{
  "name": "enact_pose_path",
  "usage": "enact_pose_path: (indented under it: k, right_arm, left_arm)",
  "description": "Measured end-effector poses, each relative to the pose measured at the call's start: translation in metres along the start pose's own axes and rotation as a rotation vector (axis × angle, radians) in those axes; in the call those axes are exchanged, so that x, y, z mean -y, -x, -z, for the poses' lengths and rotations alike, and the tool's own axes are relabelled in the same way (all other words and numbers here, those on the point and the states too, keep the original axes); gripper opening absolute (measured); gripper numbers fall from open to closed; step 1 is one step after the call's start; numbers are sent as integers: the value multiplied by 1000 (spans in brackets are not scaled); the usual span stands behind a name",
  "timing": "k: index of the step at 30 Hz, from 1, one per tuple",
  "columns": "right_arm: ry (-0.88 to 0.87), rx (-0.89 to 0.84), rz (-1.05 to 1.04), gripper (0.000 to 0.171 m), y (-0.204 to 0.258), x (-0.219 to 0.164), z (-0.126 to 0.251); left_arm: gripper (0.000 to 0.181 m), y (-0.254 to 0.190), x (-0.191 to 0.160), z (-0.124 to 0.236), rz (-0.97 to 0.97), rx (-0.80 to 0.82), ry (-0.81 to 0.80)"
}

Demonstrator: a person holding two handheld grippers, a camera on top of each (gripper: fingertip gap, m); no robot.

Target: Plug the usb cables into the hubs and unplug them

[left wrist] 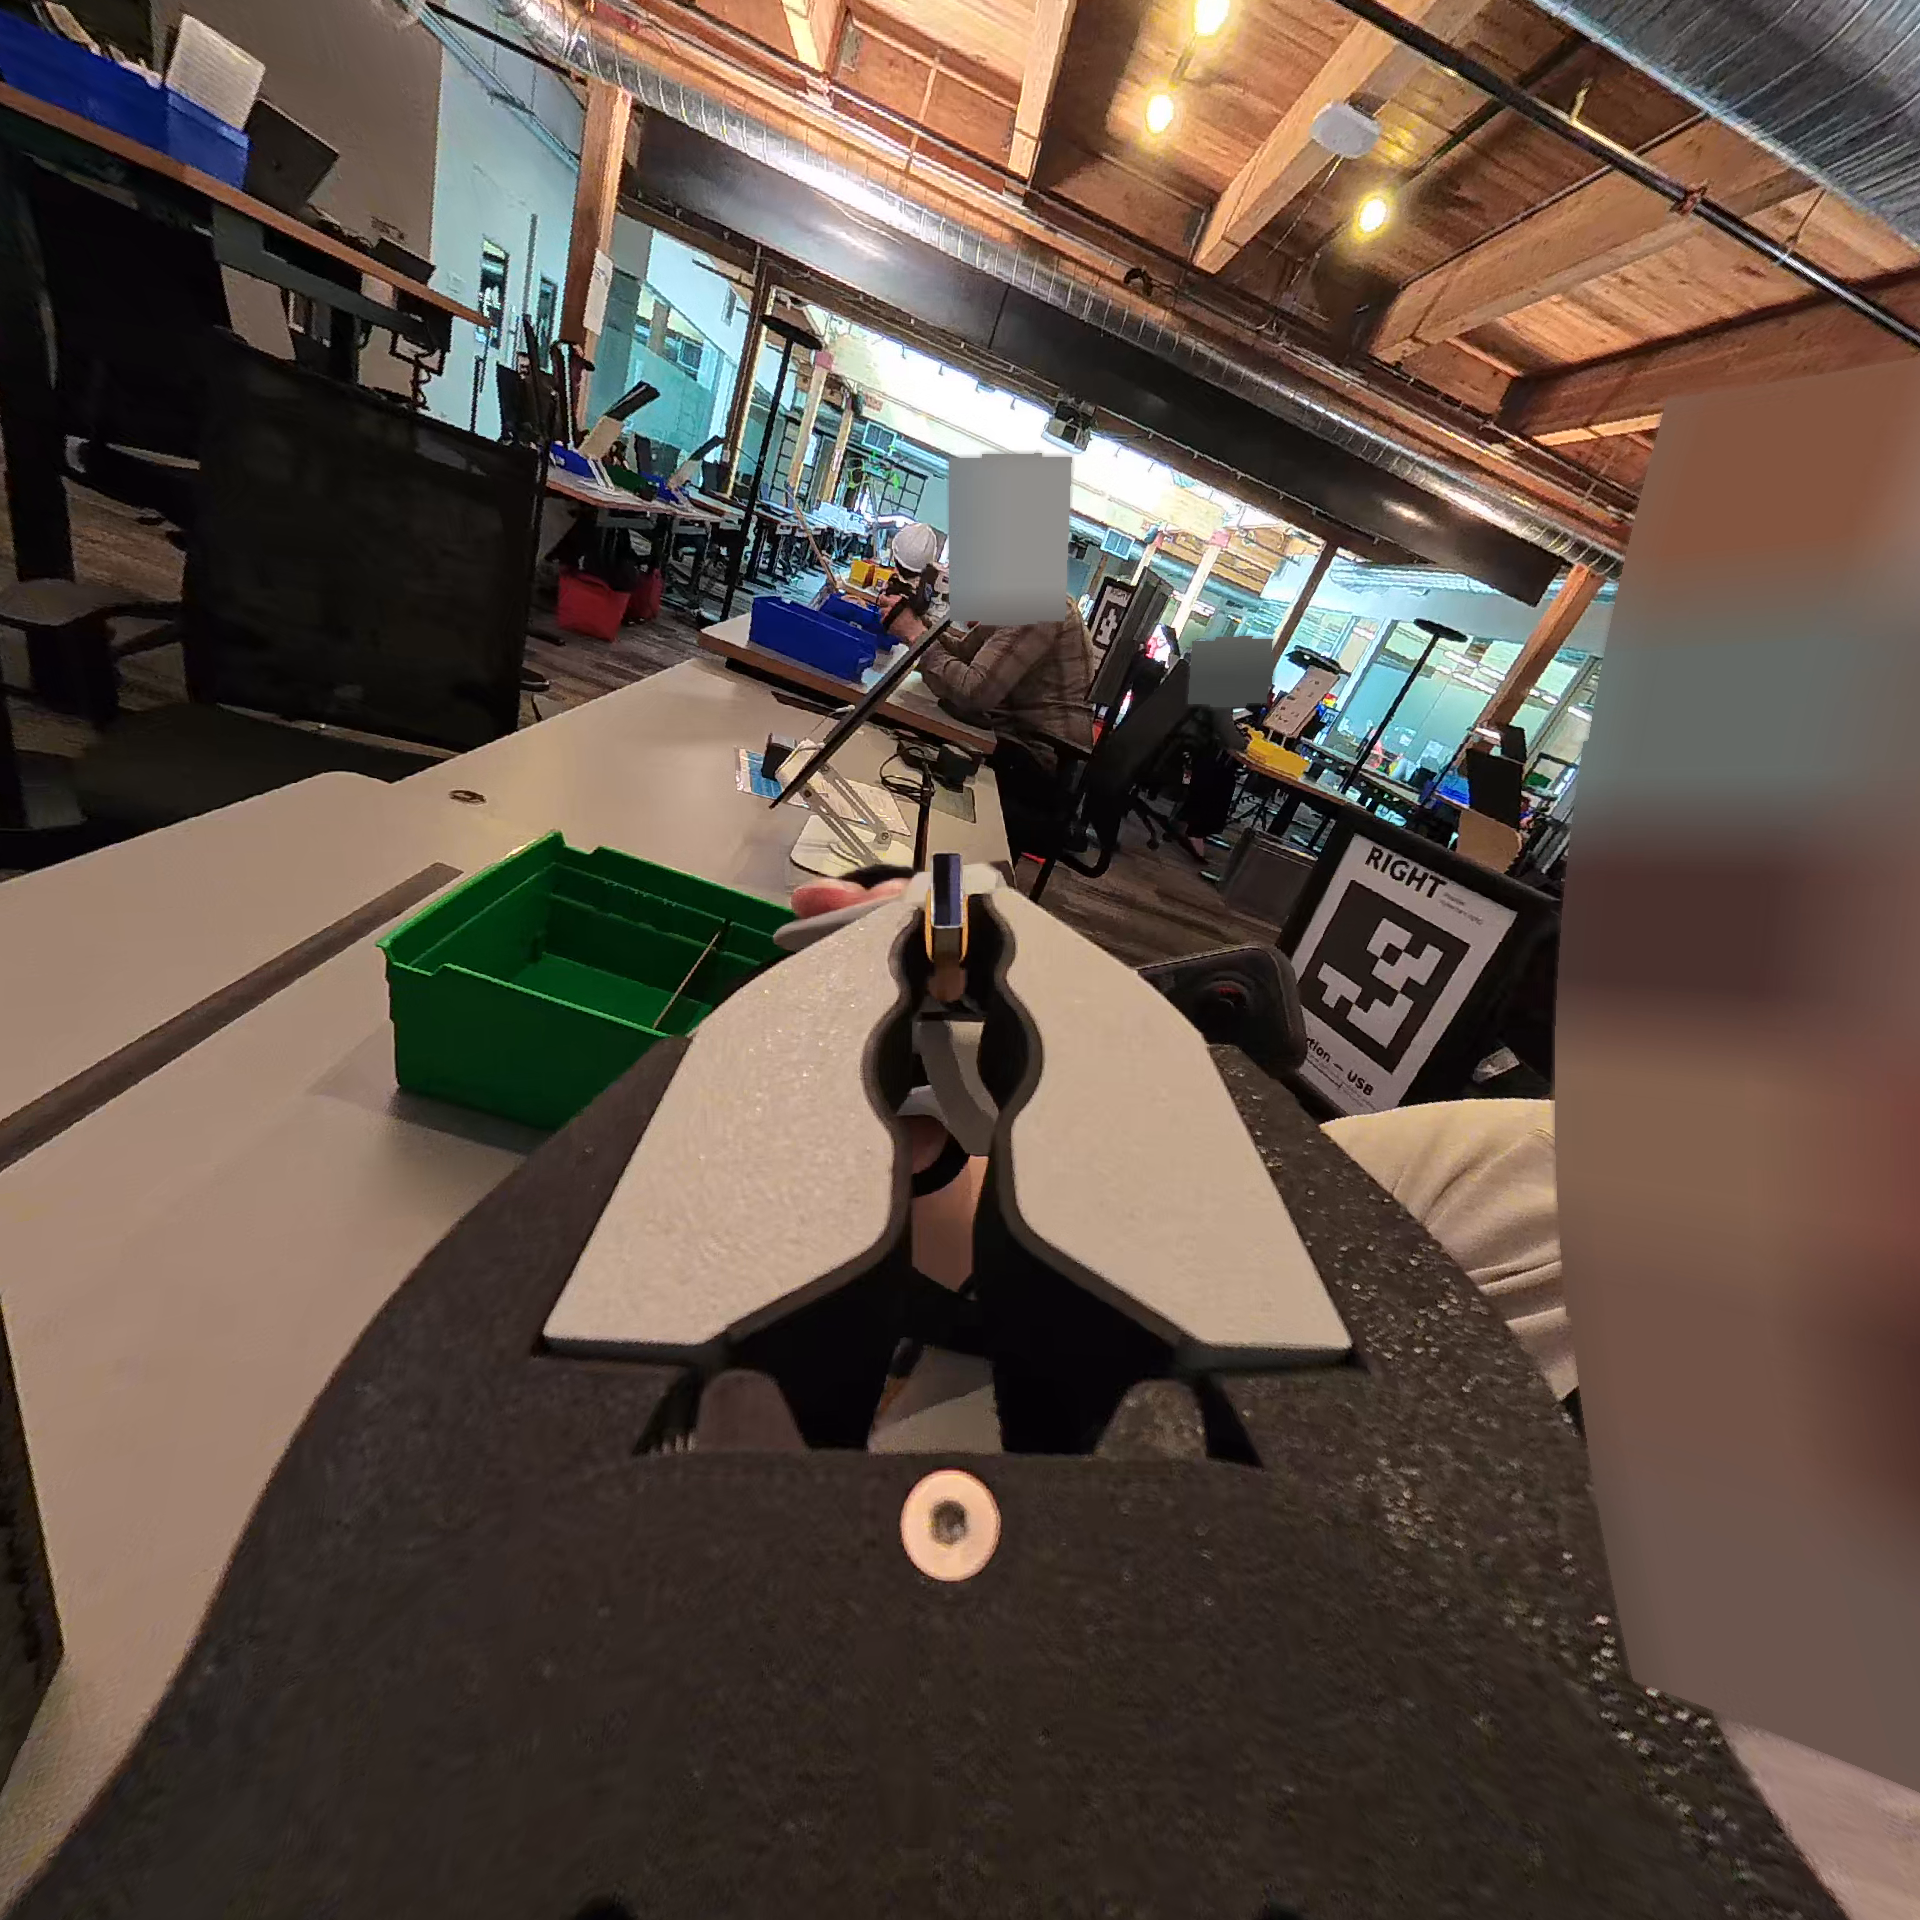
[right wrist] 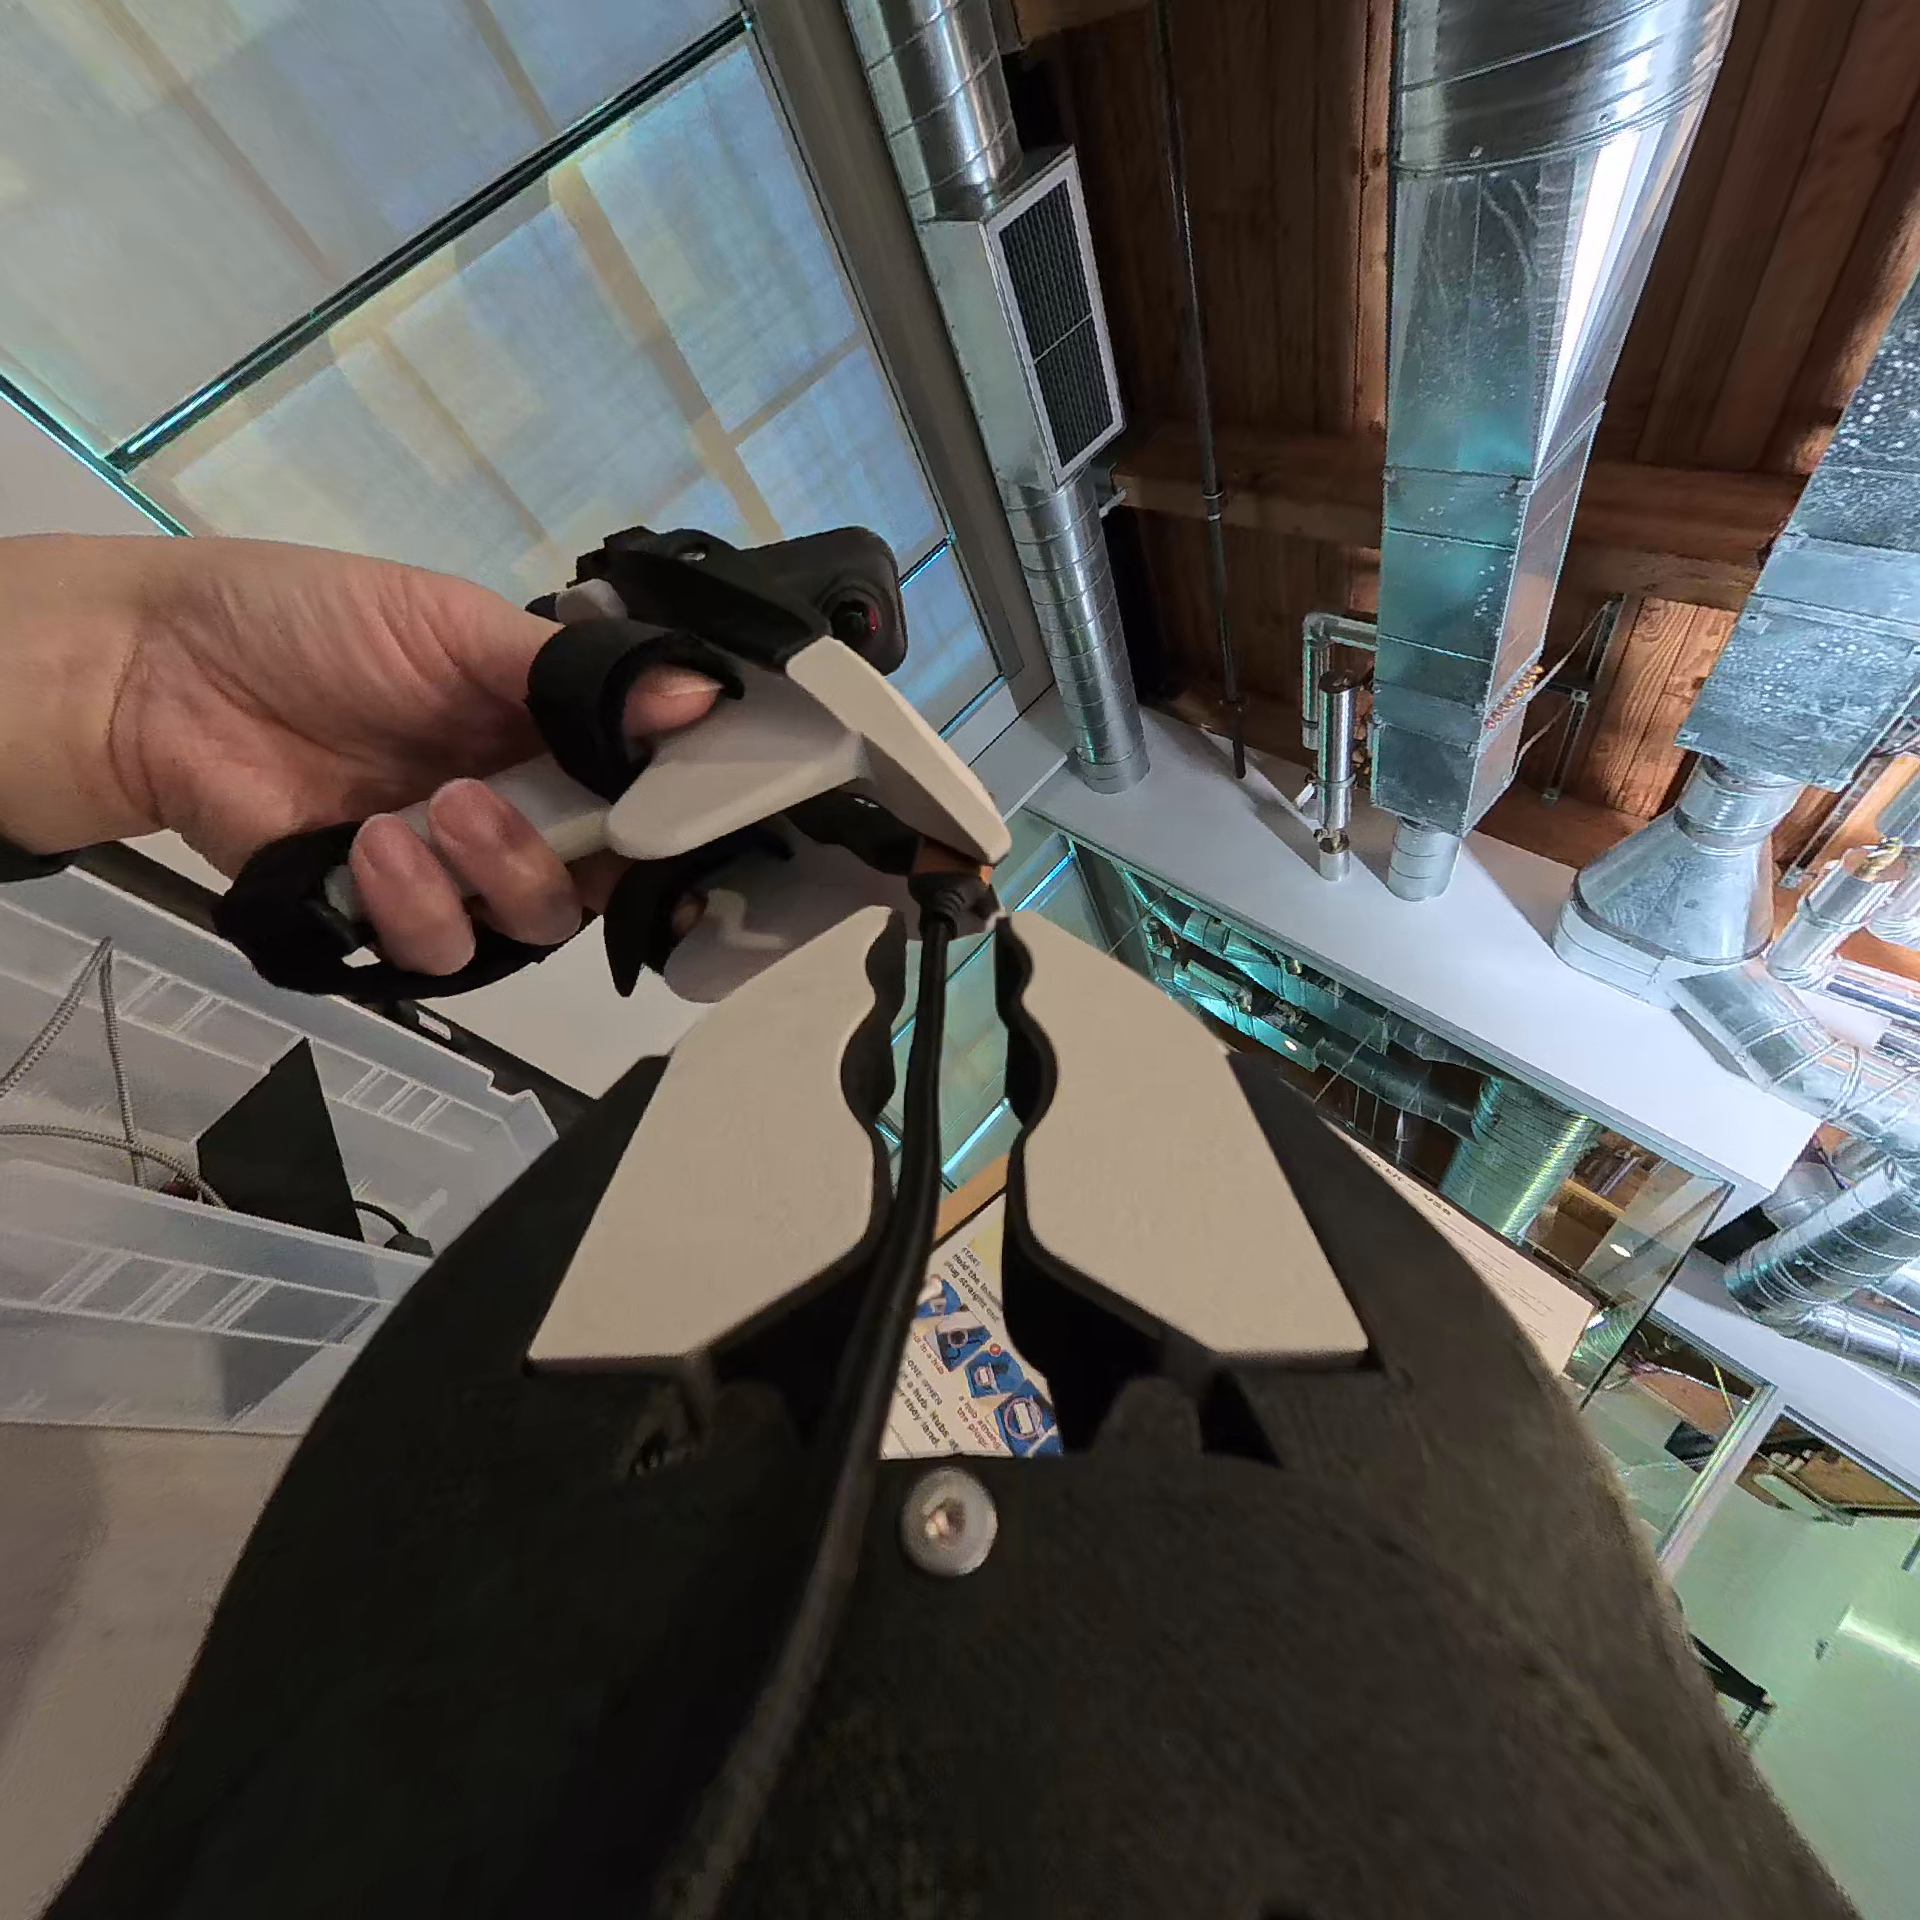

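Note:
In the left wrist view my left gripper [left wrist: 948,920] is shut on a USB plug [left wrist: 948,891]. Its metal tip with a blue insert sticks out past the fingertips, and the yellow-orange body sits between them. In the right wrist view a hand holds the left gripper [right wrist: 977,847] just beyond my right gripper [right wrist: 948,916]. The right jaws stand apart, and the black cable [right wrist: 920,1091] runs down between them from the plug's boot [right wrist: 951,885]. Part of the right gripper's camera housing [left wrist: 1226,997] shows in the left wrist view. No hub is in view.
A green bin [left wrist: 561,977] stands on the grey table [left wrist: 208,1195] to the left. A black-and-white marker board [left wrist: 1392,966] is at right, with a tablet on a stand [left wrist: 852,748] farther back. A clear plastic crate [right wrist: 156,1195] and an instruction sheet [right wrist: 977,1371] lie below. My two grippers' fingertips are within a few centimetres of each other.

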State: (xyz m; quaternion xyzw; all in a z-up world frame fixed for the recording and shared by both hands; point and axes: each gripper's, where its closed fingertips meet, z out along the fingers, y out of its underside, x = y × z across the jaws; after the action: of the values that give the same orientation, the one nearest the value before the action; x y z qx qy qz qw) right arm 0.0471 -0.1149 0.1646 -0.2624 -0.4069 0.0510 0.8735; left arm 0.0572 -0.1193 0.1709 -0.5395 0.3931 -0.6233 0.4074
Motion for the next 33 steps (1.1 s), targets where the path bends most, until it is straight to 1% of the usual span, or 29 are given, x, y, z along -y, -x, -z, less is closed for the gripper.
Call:
enact_pose_path:
  k: [1, 8, 20, 33]
  right_arm:
    - [4, 4, 8, 15, 1, -1, 0]
    - [19, 1, 53, 9, 2, -1, -1]
    - [39, -33, 59, 9, 0, -5, -2]
    - [42, -64, 117, 9, -1, -5, -1]
  left_arm:
    - [7, 1, 0, 0, 1, 2, 0]
    - [7, 2, -2, -1, 12, -2, 8]
    - [7, 8, 0, 0, 19, 16, -1]
    - [7, 10, 0, 0, 28, 23, -1]
